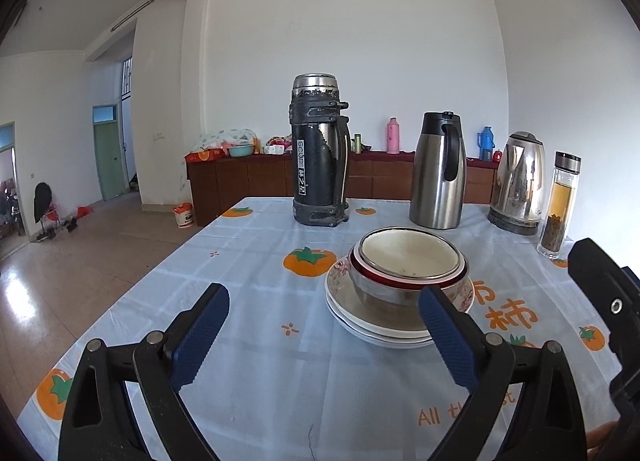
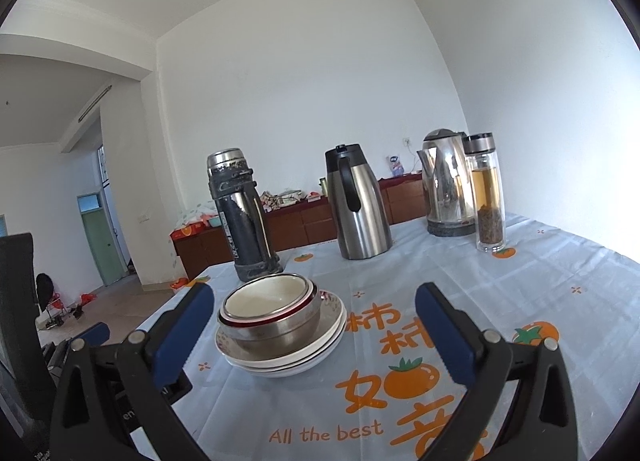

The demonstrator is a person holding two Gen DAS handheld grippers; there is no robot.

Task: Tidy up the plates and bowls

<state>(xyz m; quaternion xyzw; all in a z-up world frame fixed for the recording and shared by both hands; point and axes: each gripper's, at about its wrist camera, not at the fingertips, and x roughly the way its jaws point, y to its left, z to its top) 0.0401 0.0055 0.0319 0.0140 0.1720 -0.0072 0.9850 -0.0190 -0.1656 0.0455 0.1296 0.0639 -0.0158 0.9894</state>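
Bowls (image 1: 408, 261) sit nested on plates (image 1: 372, 325), 1 stack mid-table on tablecloth (image 1: 260, 261), near flasks. Left gripper (image 1: 324, 337) wide, empty, just short of stack. Right gripper (image 2: 316, 337) wide, empty. Stacking looks finished; next likely withdrawal, or squaring stack.

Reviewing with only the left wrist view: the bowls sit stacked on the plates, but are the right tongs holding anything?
Observer: No. The right tongs are open and empty. The bowls sit beyond them, untouched.
Operator: A finger hides part of the print on the cloth here. What does it read?
Observer: The print reads "All the best", fully visible in the right wrist view.
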